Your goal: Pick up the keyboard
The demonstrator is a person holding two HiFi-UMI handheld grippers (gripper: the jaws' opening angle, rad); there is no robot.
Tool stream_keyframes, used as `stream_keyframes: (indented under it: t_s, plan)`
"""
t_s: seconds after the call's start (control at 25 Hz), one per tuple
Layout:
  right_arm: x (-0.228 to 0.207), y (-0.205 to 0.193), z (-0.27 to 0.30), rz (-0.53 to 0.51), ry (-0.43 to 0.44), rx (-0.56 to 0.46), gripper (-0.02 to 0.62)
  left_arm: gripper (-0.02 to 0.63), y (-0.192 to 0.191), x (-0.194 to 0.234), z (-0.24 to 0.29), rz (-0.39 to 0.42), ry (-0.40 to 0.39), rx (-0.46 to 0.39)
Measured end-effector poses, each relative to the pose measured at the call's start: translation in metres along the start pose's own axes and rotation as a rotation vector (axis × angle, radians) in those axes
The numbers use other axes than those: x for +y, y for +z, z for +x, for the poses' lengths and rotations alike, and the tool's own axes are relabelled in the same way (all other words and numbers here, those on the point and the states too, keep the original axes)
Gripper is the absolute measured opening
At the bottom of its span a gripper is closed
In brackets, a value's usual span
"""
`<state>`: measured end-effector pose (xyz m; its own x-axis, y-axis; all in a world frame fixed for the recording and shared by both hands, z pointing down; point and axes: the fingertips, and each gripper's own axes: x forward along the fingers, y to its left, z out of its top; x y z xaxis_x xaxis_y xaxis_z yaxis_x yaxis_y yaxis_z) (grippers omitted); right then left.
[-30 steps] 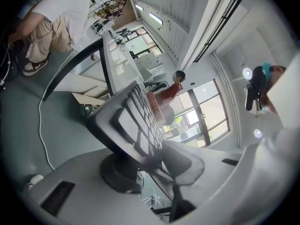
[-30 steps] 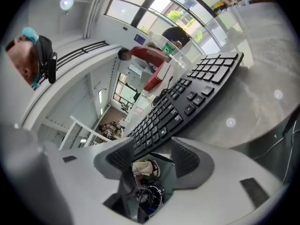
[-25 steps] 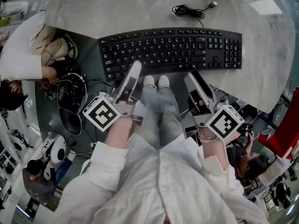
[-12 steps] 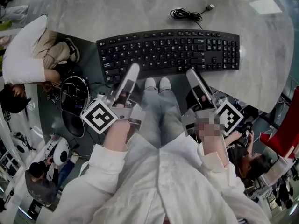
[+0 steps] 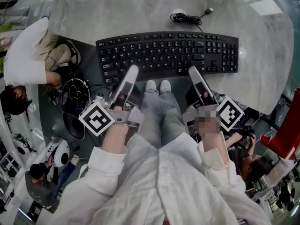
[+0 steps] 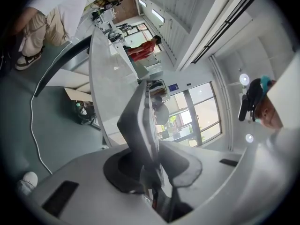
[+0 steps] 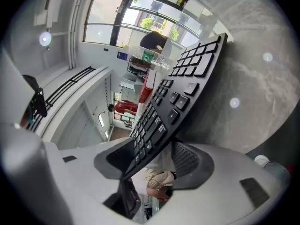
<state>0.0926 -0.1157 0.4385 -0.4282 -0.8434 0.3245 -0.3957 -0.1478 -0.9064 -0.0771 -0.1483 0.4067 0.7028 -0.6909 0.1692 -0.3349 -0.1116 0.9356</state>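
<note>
A black keyboard [image 5: 168, 53] lies on the pale marbled table [image 5: 140, 8], its near edge hanging over the table's rim. My left gripper [image 5: 131, 71] reaches its near left edge. In the left gripper view the keyboard [image 6: 140, 121] stands edge-on between the jaws of this gripper [image 6: 154, 172], which are closing and do not clearly press on it. My right gripper [image 5: 193, 71] is at the near edge, right of the middle. In the right gripper view that gripper [image 7: 154, 158] has both pads against the keyboard [image 7: 187, 93].
The keyboard's coiled cable [image 5: 187, 18] lies on the table behind it. A person in white [image 5: 28, 50] crouches on the floor at the left beside a black bag with wires [image 5: 72, 95]. My own shoes [image 5: 157, 84] show under the table's rim. More people and gear sit at lower right [image 5: 248, 158].
The left jaws have narrowed round the keyboard's edge. The right gripper has rolled, its marker cube turning. Both hands stay where they were, and the keyboard still lies on the table.
</note>
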Motion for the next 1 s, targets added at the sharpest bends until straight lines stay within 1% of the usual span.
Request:
stream_keyframes:
  t_s: [0.12, 0.32, 0.52, 0.68, 0.88, 1.0]
  plan:
    - [-0.004, 0.003, 0.002, 0.035, 0.002, -0.023, 0.227, 0.100, 0.001, -0.001, 0.000, 0.000, -0.004, 0.005]
    - [-0.007, 0.011, 0.002, 0.061, -0.008, -0.075, 0.241, 0.097, 0.001, -0.005, -0.001, -0.008, -0.003, 0.008]
    - [-0.012, 0.024, 0.004, 0.061, -0.014, -0.101, 0.244, 0.097, 0.000, -0.009, 0.002, -0.003, 0.000, 0.013]
    - [-0.016, 0.026, 0.007, 0.115, 0.006, -0.131, 0.244, 0.097, 0.003, -0.006, 0.000, 0.007, 0.003, 0.011]
    - [-0.022, 0.034, 0.006, 0.242, 0.048, -0.176, 0.244, 0.097, 0.000, -0.002, 0.003, 0.018, 0.015, 0.015]
    - [-0.024, 0.036, 0.007, 0.281, 0.059, -0.185, 0.244, 0.097, 0.001, -0.002, 0.002, 0.025, 0.020, 0.018]
